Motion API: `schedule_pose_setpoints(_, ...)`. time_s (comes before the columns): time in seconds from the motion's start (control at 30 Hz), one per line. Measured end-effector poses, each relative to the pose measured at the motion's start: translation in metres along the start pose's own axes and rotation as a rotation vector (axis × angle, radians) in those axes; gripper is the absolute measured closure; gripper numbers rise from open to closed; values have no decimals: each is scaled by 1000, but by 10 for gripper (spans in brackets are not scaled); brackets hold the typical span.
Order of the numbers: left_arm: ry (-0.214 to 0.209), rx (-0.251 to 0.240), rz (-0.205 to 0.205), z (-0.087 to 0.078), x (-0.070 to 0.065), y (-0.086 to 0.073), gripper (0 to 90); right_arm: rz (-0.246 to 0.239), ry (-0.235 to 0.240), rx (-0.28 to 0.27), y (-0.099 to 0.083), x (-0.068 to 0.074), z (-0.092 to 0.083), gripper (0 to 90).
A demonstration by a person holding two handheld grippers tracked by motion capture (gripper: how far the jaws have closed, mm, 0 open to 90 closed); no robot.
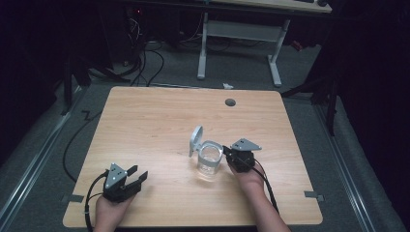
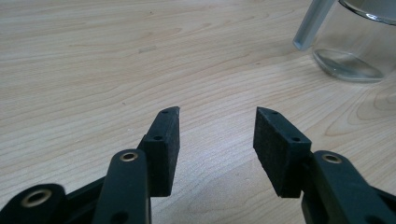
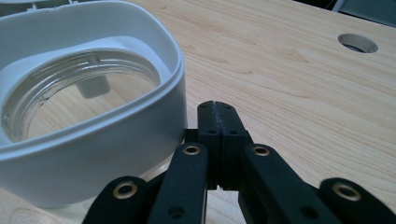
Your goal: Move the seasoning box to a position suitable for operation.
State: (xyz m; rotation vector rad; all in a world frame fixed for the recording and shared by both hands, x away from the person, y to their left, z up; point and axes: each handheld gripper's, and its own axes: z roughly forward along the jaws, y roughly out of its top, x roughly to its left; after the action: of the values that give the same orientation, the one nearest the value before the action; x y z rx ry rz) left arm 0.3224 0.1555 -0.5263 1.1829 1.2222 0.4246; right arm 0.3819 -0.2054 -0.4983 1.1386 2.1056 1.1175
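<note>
The right claw (image 1: 227,155), jaws pressed together and empty, sits just beside the open-lidded glass jar (image 1: 209,161) mid-table (image 1: 159,121); the left claw (image 1: 137,177), jaws apart, rests well off to the jar's left.

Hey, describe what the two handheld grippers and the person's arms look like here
Both the left gripper and the right gripper are black, two-jawed, each topped by a grey three-cornered plate and trailing a black cable. Up close, the jaws carry flat black foam-like pads on linkage arms with brass-coloured rivets. The forearms are bare, with no sleeves in view.
</note>
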Motion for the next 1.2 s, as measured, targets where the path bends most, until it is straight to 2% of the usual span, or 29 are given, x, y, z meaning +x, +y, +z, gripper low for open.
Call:
schedule_pose_setpoints(0.6,0,4,-1,1,-1,-1,518,-2,24,-1,-15,7,-12,899)
schedule_pose_setpoints(0.9,-12,7,12,2,-8,-3,530,-15,52,-7,-23,23,-21,899)
schedule_pose_setpoints(0.93,-19,15,9,2,-10,-4,552,-18,56,-9,-23,24,-22,900)
schedule_pose_setpoints(1.0,-47,24,-22,5,-18,-5,615,-27,68,-15,-24,30,-24,899)
schedule_pose_setpoints(1.03,-68,47,-26,8,-24,-8,663,-32,76,-14,-24,33,-24,899)
schedule_pose_setpoints(1.13,-98,82,25,21,-49,-18,784,-45,96,-12,-25,40,-24,898)
schedule_pose_setpoints(1.2,-112,89,36,31,-65,-25,841,-36,111,-15,-26,42,-23,898)
